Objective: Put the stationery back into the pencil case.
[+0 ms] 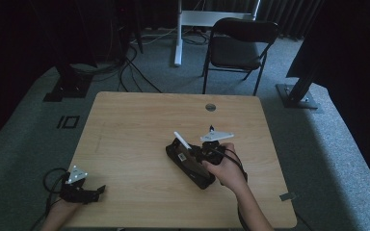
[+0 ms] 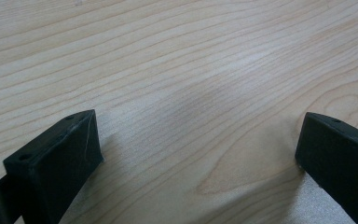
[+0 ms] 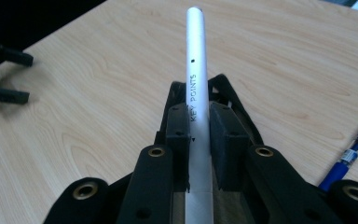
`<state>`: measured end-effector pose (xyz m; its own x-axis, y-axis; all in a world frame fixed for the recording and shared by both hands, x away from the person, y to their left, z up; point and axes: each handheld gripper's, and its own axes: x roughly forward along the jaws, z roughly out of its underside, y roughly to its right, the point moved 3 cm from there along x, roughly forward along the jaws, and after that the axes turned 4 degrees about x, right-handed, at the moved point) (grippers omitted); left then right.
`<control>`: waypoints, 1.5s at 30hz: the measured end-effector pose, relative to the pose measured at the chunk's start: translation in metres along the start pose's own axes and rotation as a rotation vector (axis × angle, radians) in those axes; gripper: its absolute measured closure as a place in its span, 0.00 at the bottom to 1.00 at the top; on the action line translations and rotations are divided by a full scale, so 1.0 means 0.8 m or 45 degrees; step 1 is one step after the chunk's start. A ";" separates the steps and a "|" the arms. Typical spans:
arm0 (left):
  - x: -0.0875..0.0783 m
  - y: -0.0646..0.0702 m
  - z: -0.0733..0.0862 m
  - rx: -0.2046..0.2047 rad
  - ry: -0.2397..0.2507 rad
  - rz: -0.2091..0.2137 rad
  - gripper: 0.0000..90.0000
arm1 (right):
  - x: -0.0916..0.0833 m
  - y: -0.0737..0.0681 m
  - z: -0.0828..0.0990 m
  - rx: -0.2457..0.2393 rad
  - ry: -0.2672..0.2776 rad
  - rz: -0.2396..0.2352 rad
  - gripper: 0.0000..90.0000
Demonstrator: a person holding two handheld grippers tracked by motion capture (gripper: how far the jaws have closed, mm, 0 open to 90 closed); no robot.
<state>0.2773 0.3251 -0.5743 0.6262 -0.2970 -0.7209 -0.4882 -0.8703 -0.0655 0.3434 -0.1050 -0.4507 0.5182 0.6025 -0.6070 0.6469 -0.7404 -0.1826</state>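
Slipping is the risk: right gripper (image 3: pixel 199 140) clamps the smooth white pen (image 3: pixel 197 70) near mid-table, tip pointing to 11 o'clock; left gripper (image 2: pixel 196 154), jaws wide, holds nothing.

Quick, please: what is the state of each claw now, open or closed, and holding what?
Left claw: open, holding nothing, over the table.
Right claw: closed on the white pen.

table: my wooden table (image 1: pixel 125 144), a round hole (image 1: pixel 210 107) near its far edge
chair: black folding chair (image 1: pixel 238 45) beyond
pen: blue pen (image 3: pixel 354 151) lying on the wood
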 end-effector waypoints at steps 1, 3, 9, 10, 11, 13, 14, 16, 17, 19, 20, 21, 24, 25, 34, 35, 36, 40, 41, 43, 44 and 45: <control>0.000 0.000 0.000 0.001 -0.001 0.000 0.00 | 0.001 0.000 0.002 -0.002 -0.004 -0.004 0.87; 0.000 0.000 0.000 0.000 0.001 0.000 0.00 | 0.005 0.000 0.005 -0.017 -0.018 0.001 0.87; 0.000 0.000 0.000 0.002 -0.002 0.000 0.00 | 0.017 0.004 0.016 -0.015 -0.041 0.000 0.87; 0.000 0.000 0.000 0.003 -0.002 0.000 0.00 | 0.019 0.004 0.018 -0.021 -0.046 0.006 0.87; 0.000 0.000 0.000 0.002 -0.002 0.001 0.00 | 0.021 0.005 0.020 -0.020 -0.059 0.005 0.87; 0.000 0.000 0.000 0.000 -0.002 0.001 0.00 | 0.024 0.007 0.023 -0.019 -0.064 0.016 0.87; 0.000 0.000 0.000 0.000 -0.001 0.001 0.00 | 0.026 0.008 0.025 -0.011 -0.068 0.014 0.87; 0.000 0.000 0.000 0.000 -0.001 0.001 0.00 | 0.028 0.010 0.028 -0.010 -0.082 0.024 0.87; 0.000 0.000 0.000 0.001 -0.002 0.001 0.00 | 0.030 0.011 0.029 0.003 -0.088 0.022 0.87; 0.000 0.000 0.000 0.000 -0.002 0.001 0.00 | 0.033 0.011 0.032 -0.002 -0.109 0.031 0.87; 0.000 0.000 0.000 0.000 -0.002 0.001 0.00 | 0.034 0.011 0.033 -0.008 -0.110 0.036 0.87; 0.000 0.000 0.000 0.001 -0.002 0.001 0.00 | 0.036 0.011 0.034 -0.012 -0.117 0.040 0.87; 0.000 0.000 0.000 0.001 -0.002 0.001 0.00 | 0.039 0.011 0.036 -0.007 -0.136 0.037 0.87; 0.000 0.000 0.000 0.000 -0.002 0.001 0.00 | 0.041 0.011 0.036 -0.011 -0.145 0.047 0.87; 0.000 0.000 0.000 0.001 -0.002 0.001 0.00 | 0.050 0.010 0.039 -0.031 -0.198 0.061 0.87; 0.000 0.000 0.000 0.001 -0.002 0.001 0.00 | 0.052 0.010 0.039 -0.036 -0.200 0.068 0.87; 0.000 0.000 0.000 0.001 -0.002 0.001 0.00 | 0.052 0.010 0.039 -0.035 -0.207 0.072 0.87; 0.000 0.000 0.000 0.000 -0.002 0.001 0.00 | 0.057 0.011 0.041 -0.034 -0.231 0.078 0.87; 0.000 0.000 0.000 0.000 -0.002 0.001 0.00 | 0.058 0.011 0.042 -0.034 -0.242 0.080 0.87; 0.000 0.000 0.000 0.001 -0.002 0.001 0.00 | 0.060 0.010 0.043 -0.039 -0.251 0.080 0.87; 0.000 0.000 0.000 0.000 -0.002 0.001 0.00 | 0.060 0.011 0.043 -0.047 -0.259 0.083 0.87; 0.000 0.000 0.000 0.000 -0.002 0.001 0.00 | 0.061 0.010 0.043 -0.046 -0.265 0.084 0.87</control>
<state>0.2772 0.3252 -0.5743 0.6251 -0.2970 -0.7218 -0.4887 -0.8700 -0.0652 0.3547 -0.0919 -0.5088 0.4358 0.4755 -0.7642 0.6368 -0.7629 -0.1116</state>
